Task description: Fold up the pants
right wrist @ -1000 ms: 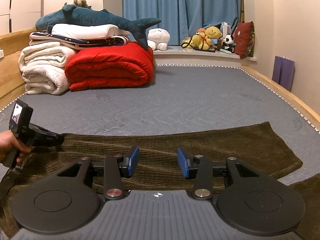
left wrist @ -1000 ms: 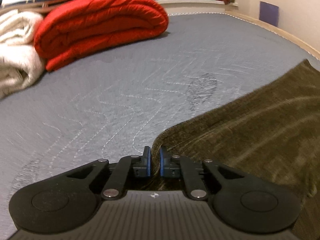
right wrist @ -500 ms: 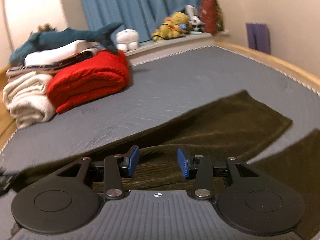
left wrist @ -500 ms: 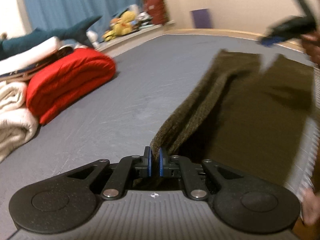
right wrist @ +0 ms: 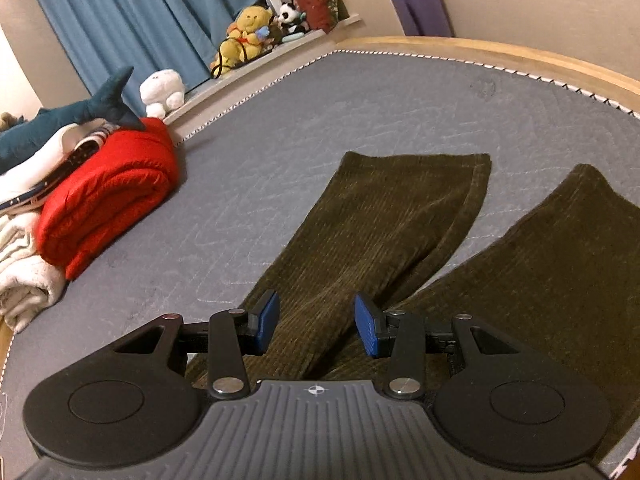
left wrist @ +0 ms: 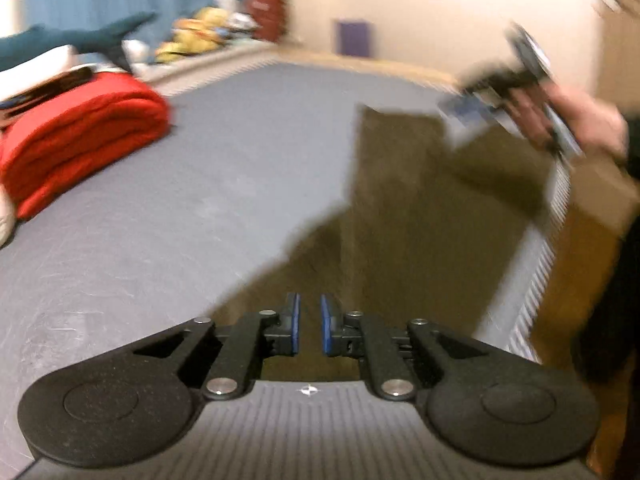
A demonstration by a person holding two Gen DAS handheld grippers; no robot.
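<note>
Left wrist view first: the left gripper (left wrist: 309, 330) now shows a narrow gap between its blue pads, where half a second ago they were pressed together on a lifted edge of the corduroy pants (left wrist: 404, 240). I cannot tell for sure through the blur whether any cloth is between them, but the fabric looks to lie flat below, so I judge the edge has been let go. The picture is smeared by motion. Up and to the right of the pants in that view, the person's hand (left wrist: 576, 120) carries the right gripper above the far cloth.

Right wrist view: the right gripper (right wrist: 316, 326) hangs over the pants (right wrist: 380, 232) with its pads wide apart and nothing between them. It has swung round since a second ago, from facing across the legs to looking along them toward the hems. Both olive-brown legs lie spread on the grey mattress (right wrist: 360, 100), splayed apart at the hems with bare mattress between, the nearer parts overlapping just beyond the gripper. No fold looks to be made yet; bringing one leg over the other seems the step ahead.

Left of the pants lie a folded red quilt (right wrist: 108, 196), white blankets (right wrist: 20, 276) and a plush shark (right wrist: 72, 116). Beyond the pants are blue curtains (right wrist: 160, 20), a sill of stuffed toys (right wrist: 248, 36), and the wooden bed frame (right wrist: 480, 48).
</note>
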